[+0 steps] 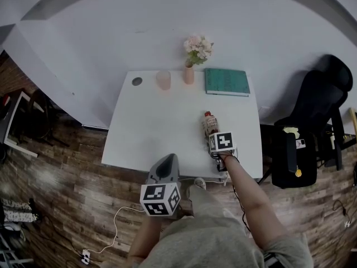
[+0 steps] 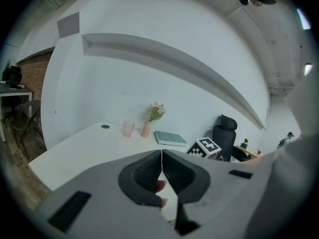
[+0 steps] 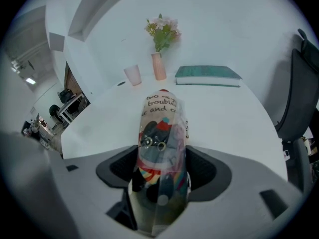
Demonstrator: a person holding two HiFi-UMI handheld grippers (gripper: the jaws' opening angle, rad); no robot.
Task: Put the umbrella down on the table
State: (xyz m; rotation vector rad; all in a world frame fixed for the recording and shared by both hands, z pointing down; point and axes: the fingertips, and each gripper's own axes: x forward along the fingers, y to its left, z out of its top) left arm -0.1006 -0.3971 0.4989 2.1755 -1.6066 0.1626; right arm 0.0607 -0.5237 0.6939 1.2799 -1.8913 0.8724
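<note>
Umbrella [image 1: 208, 124] lying on the white table [image 1: 150, 127], inside the right gripper's [image 3: 162, 169] wide-spread jaws.

At the left, the left gripper [image 2: 162, 169] hangs off the table's near edge with its jaws pressed together, empty. Further right, the folded umbrella rests on the table's right half, tip pointing away, one jaw on each side without squeezing it. Only the right gripper view shows its clear sleeve (cartoon print and lettering). The head view shows it well short of the cup [image 1: 163, 80], vase [image 1: 189, 74] and book [image 1: 226, 82].
</note>
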